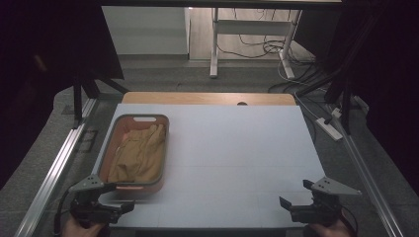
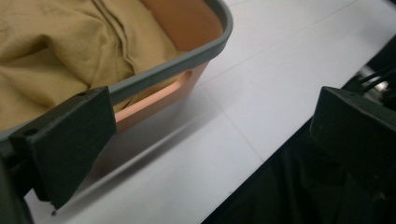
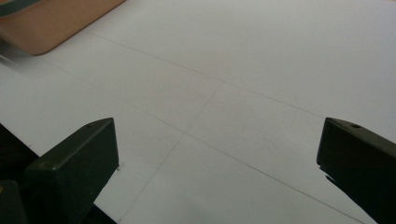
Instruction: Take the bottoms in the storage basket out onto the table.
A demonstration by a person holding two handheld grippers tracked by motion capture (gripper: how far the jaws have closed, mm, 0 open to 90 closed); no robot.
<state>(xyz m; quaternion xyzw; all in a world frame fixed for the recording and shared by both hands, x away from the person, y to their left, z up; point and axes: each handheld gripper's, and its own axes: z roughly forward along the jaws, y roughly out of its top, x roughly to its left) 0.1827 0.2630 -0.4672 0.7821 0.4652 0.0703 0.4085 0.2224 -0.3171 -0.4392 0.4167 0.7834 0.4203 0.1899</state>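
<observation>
Right now both grippers sit at the near edge of the desk (image 1: 222, 163). Left gripper (image 1: 118, 197) hangs just in front of the basket (image 1: 114, 143), jaws spread wide w/ nothing between them; in the left gripper view one jaw overlaps the basket's near handle slot (image 2: 154, 95), prob. lining up to reach in or take the rim. Right gripper (image 1: 296, 195) is well to the right of the basket, jaws apart too, over bare desk, likely just waiting. Inside the basket lies the crumpled mustard cloth (image 1: 141, 153), bunched toward its right wall. Beyond the basket: wooden desk edge, then floor w/ cables (image 1: 257, 47).
</observation>
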